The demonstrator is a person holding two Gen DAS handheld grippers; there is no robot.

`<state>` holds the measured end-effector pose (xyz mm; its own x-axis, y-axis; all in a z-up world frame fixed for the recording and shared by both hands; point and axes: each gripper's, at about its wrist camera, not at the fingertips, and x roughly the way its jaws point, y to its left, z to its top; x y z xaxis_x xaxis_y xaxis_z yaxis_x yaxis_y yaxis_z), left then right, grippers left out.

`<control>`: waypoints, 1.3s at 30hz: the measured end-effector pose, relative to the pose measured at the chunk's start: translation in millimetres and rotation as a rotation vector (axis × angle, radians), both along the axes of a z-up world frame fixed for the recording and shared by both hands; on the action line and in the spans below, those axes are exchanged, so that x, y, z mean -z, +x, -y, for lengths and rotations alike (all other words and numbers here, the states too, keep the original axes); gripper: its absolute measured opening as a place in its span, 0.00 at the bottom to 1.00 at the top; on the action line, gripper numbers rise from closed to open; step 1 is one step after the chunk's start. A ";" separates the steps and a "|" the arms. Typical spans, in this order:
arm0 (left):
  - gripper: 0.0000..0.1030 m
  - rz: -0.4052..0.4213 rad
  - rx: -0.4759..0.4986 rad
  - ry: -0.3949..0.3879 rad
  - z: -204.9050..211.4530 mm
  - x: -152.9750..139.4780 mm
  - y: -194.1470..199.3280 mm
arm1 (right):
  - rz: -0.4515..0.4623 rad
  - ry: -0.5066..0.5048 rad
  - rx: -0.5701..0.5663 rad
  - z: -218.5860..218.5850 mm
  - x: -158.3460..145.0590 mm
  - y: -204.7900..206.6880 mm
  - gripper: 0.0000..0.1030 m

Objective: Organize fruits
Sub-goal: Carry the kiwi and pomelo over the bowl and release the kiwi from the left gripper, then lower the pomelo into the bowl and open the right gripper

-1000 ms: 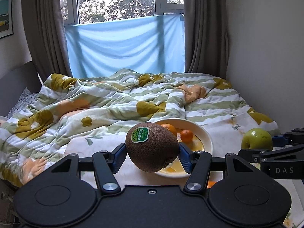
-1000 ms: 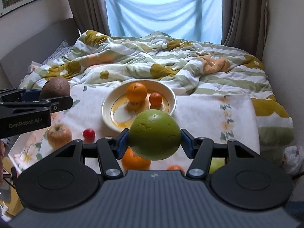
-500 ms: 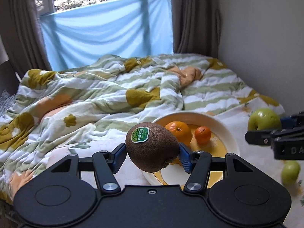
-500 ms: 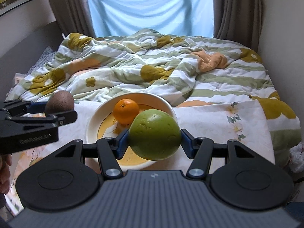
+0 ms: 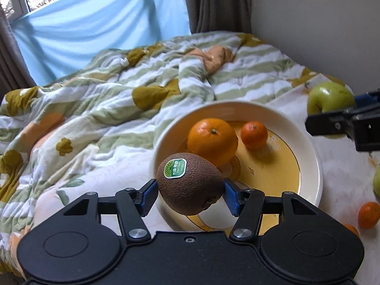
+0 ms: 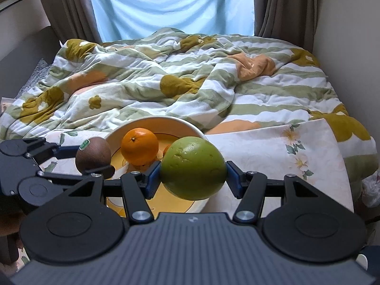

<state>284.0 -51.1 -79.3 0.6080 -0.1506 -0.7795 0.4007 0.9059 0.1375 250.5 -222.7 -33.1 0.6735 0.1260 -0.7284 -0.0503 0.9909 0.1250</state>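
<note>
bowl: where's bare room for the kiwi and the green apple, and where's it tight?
Free: the bowl's yellow floor near its right rim, right of the small tangerine, and the near floor below the big orange. Tight: the far-left part, where orange and tangerine sit close together. The kiwi hangs over the near-left rim; the green apple over the right side.

Soft daylight from window (image 6: 171,4) behind blue sheet (image 5: 99,30); room evenly lit, shadows weak. Fisheye bends curtains (image 6: 282,7), darkens corners. Left view slightly motion-blurred, perhaps; bowl (image 5: 315,166) rim smeared. Gripper bodies dark, low detail.
</note>
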 end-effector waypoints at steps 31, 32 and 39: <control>1.00 0.037 -0.128 -0.123 -27.4 -41.3 -42.3 | 0.005 0.008 -0.058 -12.4 -8.1 0.5 0.70; 1.00 0.033 -0.137 -0.121 -28.4 -41.0 -43.0 | 0.000 0.006 -0.069 -15.1 -6.7 1.9 0.70; 1.00 0.028 -0.170 -0.098 -36.3 -37.6 -49.9 | -0.040 0.023 -0.133 -27.8 20.6 19.7 0.70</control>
<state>234.1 -14.7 -41.8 0.6527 -0.1183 -0.7483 0.2378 0.9698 0.0542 270.2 -194.9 -53.7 0.6201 0.2291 -0.7503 -0.1759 0.9727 0.1517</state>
